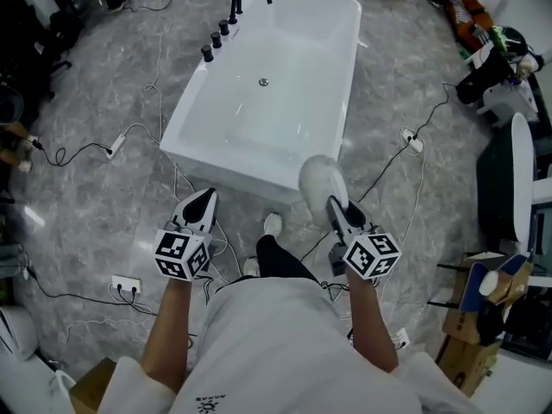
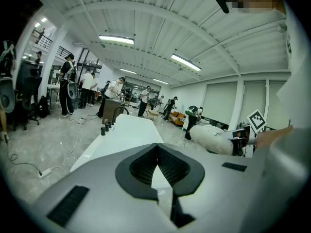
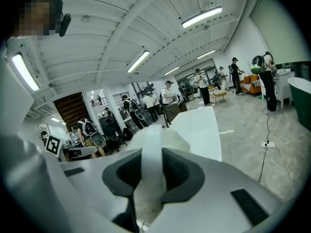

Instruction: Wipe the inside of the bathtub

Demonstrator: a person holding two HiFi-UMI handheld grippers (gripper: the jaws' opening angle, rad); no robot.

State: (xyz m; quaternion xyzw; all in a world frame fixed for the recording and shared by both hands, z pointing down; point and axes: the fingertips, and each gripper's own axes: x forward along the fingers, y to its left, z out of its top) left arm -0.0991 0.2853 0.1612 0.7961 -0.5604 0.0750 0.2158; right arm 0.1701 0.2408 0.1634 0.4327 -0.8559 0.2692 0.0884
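Overhead, the white bathtub (image 1: 276,84) sits just on the far side of both grippers. The right gripper (image 1: 333,203) clamps a fluffy white duster (image 1: 321,179) (its handle shows only in the right gripper view). The left gripper (image 1: 204,197) is closed and empty.

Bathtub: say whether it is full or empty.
Empty. The bathtub floor shows bare white around the drain, with no water.

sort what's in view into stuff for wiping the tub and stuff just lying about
For the job:
- bathtub
- white wiping pad, clamped in the right gripper
- left gripper, shut on nothing

Just lying about:
- power strip on the floor
- second power strip, right of the tub
- cardboard boxes, lower right
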